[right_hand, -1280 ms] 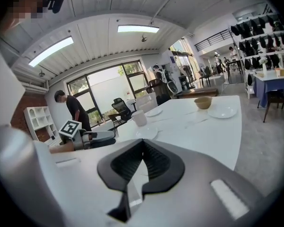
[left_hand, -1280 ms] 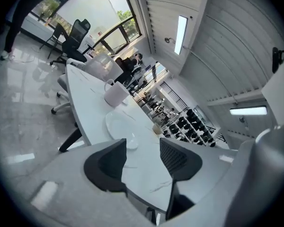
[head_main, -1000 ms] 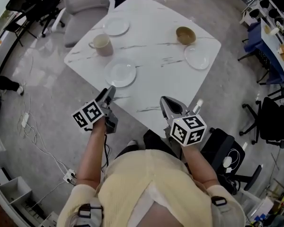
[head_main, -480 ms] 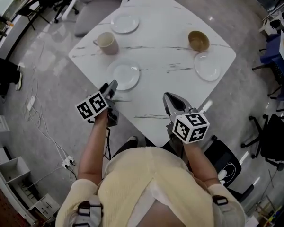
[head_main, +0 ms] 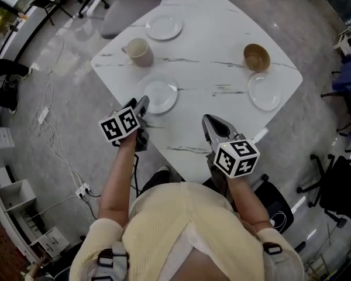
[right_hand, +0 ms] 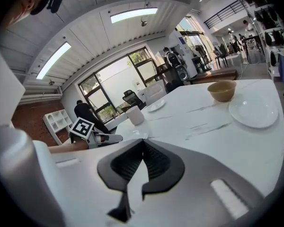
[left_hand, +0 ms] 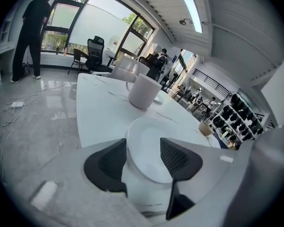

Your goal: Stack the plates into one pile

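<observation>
Head view looks down on a white marbled desk (head_main: 210, 45), with the left gripper (head_main: 143, 103) at its 8 o'clock edge and the right gripper (head_main: 207, 122) at 6 o'clock. Left gripper view shows its fingers (left_hand: 111, 162) released and spread, the nearest plate (head_main: 158, 94) framed between them ungripped, while the right fingers (right_hand: 128, 164) are clenched on nothing. A second plate (head_main: 164, 27) lies at 11 o'clock and a third plate (head_main: 264, 92) at 4 o'clock, well apart, with a mug (head_main: 139, 52) at 10 o'clock and a tan bowl (head_main: 257, 57) at 2 o'clock.
</observation>
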The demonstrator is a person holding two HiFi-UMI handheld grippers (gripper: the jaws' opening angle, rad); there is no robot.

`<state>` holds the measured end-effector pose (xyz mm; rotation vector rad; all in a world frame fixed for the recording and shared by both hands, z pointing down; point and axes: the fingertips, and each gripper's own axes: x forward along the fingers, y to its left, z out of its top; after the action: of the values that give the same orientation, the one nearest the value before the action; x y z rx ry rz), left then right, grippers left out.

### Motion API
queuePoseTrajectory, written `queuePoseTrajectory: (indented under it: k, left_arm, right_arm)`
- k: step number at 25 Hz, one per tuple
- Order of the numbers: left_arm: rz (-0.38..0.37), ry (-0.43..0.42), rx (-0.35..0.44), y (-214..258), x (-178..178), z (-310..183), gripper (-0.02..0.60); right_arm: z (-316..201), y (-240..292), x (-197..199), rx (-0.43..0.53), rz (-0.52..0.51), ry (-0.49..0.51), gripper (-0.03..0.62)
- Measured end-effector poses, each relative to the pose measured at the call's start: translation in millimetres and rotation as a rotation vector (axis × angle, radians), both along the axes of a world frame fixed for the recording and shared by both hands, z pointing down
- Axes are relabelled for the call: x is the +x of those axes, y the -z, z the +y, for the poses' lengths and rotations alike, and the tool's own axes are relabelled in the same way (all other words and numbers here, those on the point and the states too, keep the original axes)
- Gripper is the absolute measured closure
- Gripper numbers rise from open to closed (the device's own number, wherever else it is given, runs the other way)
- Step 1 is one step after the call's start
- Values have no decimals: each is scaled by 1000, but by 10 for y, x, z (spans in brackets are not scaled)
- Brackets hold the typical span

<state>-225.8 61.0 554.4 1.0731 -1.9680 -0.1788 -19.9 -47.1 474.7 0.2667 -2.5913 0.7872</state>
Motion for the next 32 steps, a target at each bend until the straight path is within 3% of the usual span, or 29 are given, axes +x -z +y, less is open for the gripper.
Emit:
queuePoseTrajectory:
  k: [13,17,21,25,32]
  left_arm:
    - [-60,16,-123,-113,-23,-50,368]
    - [-93,61,-188,-142,-87,28,453]
    - [-117,65,-220,-148,-91,38,466]
    - [-119,46,-210,-140,-97,11,468]
    - [-28,27,-121,-152,-94,22,491]
  right_arm:
    - [-41,-81,-126,-35,-2,60,592]
    - [-29,-107,-162,-44,2,78,592]
    - [4,-132,-183,-49,4,97,592]
    - [2,-131,-220,-38,-2,103,592]
    - [73,-82,-231,5,14,86,594]
